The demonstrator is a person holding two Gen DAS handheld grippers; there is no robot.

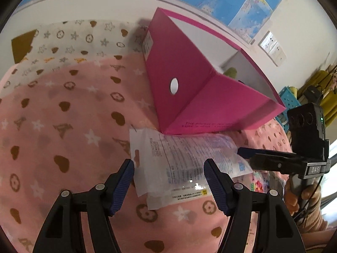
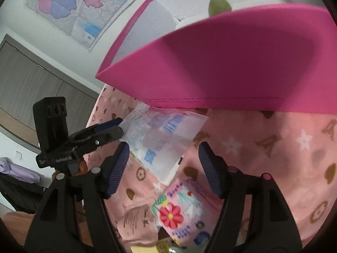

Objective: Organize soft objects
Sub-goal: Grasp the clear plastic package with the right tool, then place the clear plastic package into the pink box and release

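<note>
The left gripper [image 1: 169, 178] has its two black fingers with blue ribbed pads set wide apart. A flat white see-through plastic packet with small blue print [image 1: 185, 160] lies on the pink blanket with brown hearts and white stars [image 1: 69, 126], and it shows in the gap between those pads. The left pad sits at the packet's left edge, by the little hang hole, but it is hard to tell if it touches. The right pad is over the packet. Nothing is squeezed.

The right gripper [image 2: 164, 164] is also wide open. In its own view the same packet lies between and just past its blue pads, and no pad presses on it. From the left view, the right gripper's tip comes in from the side and sits at the packet's right edge.

The packet's far edge is tucked just under the front of a big bright pink cardboard box with a white inside [image 1: 189, 88]. A green soft thing [image 2: 219, 5] peeks out of the box.

Near the right gripper lies a pink packet with a red flower picture [image 2: 179, 208], and beside it a pale pink packet with dark writing [image 2: 137, 219]. Both rest on the blanket.
</note>
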